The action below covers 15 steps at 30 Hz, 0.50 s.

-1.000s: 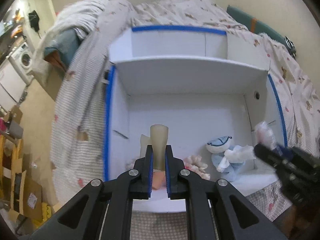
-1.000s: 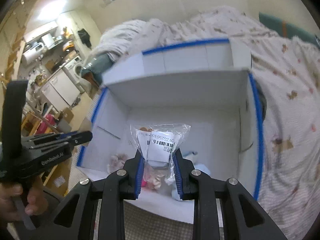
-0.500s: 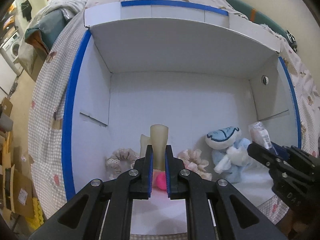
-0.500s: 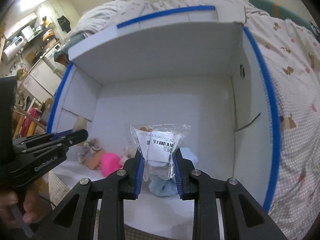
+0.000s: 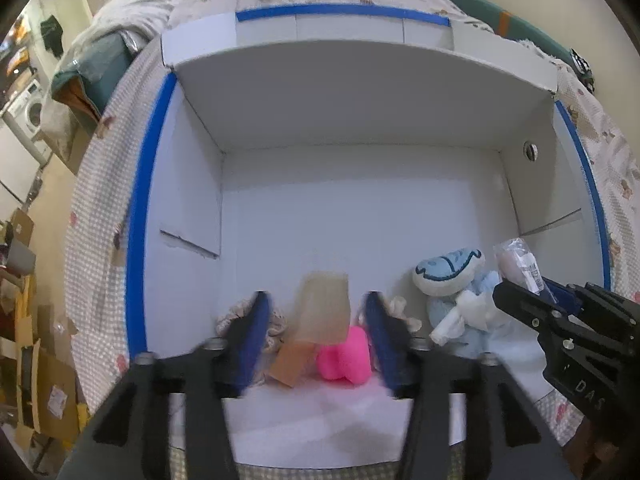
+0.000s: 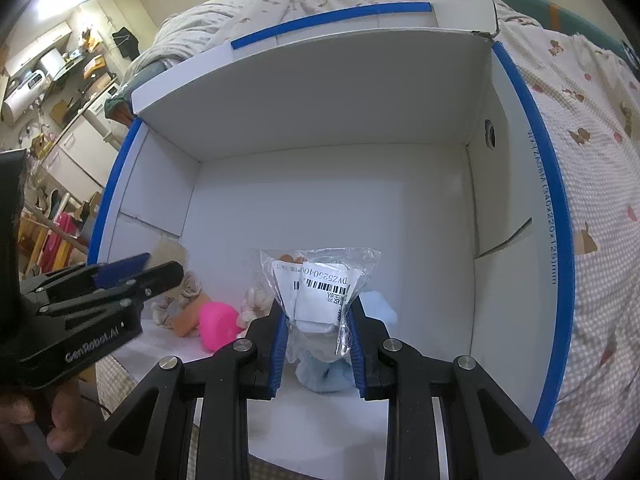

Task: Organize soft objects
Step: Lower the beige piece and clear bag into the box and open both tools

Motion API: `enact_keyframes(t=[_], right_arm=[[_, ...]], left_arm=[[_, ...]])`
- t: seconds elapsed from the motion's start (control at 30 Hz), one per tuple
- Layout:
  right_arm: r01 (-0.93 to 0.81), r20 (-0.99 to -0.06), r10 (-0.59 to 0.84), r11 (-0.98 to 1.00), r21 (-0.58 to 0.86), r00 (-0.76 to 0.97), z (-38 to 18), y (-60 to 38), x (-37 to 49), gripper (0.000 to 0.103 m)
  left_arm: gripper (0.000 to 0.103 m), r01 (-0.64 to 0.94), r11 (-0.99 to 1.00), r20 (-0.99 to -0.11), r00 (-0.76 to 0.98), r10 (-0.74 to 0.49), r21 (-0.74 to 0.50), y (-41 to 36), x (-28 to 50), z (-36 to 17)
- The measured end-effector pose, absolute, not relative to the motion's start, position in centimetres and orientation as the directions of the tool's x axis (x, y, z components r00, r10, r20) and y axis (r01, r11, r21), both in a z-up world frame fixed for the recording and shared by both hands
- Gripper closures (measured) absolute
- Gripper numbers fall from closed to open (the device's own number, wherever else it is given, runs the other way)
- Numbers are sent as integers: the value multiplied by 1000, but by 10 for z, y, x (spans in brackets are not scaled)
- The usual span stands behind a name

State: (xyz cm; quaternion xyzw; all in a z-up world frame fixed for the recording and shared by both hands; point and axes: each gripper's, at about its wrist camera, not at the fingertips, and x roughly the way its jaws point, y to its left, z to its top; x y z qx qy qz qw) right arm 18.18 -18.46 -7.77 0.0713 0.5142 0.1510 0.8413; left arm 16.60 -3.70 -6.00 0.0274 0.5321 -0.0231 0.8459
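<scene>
Fingers, left gripper: spread wide and blurred; a tan piece is seen between them, contact not discernible.
Fingers, right gripper: clamped on a clear bag with a barcode label.
Box: white, blue-edged, set on a bed.
Box floor: pink toy, blue plush, scrunchies are lying near the front.

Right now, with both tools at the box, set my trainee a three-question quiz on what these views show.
1. True or false: the left tool is shut on the beige piece.
2. What does the right tool hold? A) pink toy B) clear labelled bag C) scrunchie
3. Fill in: the blue plush lies in the white ____.

Key: 1 false, its jaws are spread; 2 B, the bag; 3 box.
</scene>
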Motion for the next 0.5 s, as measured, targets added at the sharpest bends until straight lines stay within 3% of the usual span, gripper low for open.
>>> enact_keyframes(t=[0.3, 0.5], right_arm=[[-168, -845, 318, 948, 271, 430, -78, -187, 182, 74], [-159, -823, 376, 926, 341, 427, -76, -192, 182, 74]], left_arm=[[45, 84, 996, -890, 456, -1, 42, -39, 165, -53], [45, 72, 997, -876, 483, -5, 35, -33, 166, -45]])
